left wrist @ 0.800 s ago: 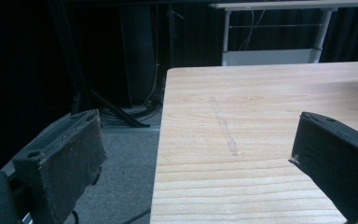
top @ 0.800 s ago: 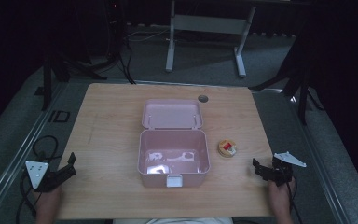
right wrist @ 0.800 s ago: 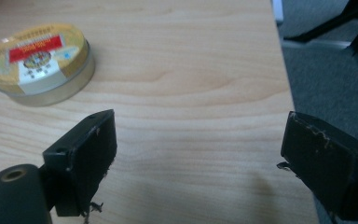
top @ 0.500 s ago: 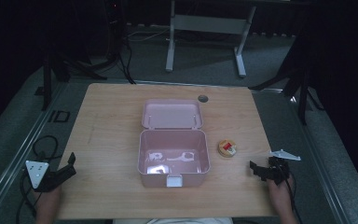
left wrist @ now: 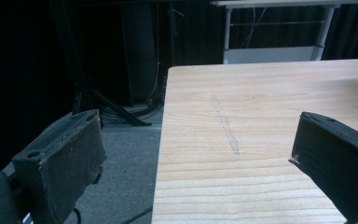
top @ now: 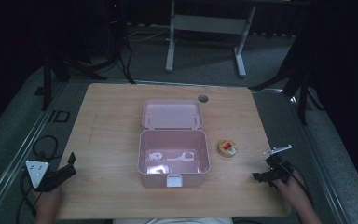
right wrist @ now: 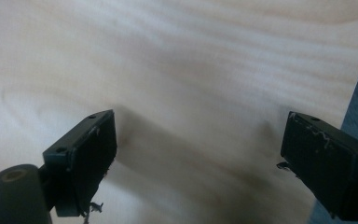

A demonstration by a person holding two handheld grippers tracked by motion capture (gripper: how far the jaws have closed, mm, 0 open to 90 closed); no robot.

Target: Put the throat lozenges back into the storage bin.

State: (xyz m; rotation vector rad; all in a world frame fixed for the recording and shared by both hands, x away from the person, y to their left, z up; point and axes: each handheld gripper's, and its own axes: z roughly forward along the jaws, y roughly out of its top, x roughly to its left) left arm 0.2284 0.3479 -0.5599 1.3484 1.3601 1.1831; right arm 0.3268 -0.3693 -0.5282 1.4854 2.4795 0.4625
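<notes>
Wooden tabletop (top: 112, 140) under dim light, with a pink lunch box (top: 174, 156) at its middle, a little toward the near edge. Lid (top: 172, 114) swung fully back, lying flat toward the far edge and hinged to the open tray; pale reflections on the tray's floor, contents not clear enough to name. White latch tab (top: 174, 180) on the box's near wall. Just right of the box, apart from it, a small round tan item with a red mark on top (top: 227, 148), flat on the wood; exact kind too small to tell. Near the far edge, behind the lid, a small round hole (top: 203, 98) in the board. Left gripper (top: 64, 169) at the near left corner, held in a hand (top: 46, 205), its grey three-cornered plate (top: 34, 170) overhanging the left edge; jaws wide apart and holding nothing, one over bare wood and one past the left edge in the left gripper view (left wrist: 205, 154). Right gripper (top: 264, 176) near the right edge toward the near right corner, well apart from the round item, held in the other hand (top: 292, 189); jaws likewise spread wide with nothing between them, above plain wood grain close to the edge in the right gripper view (right wrist: 200, 149). Beyond the far edge, grey floor and a white frame stand (top: 205, 28) in the dark.
</notes>
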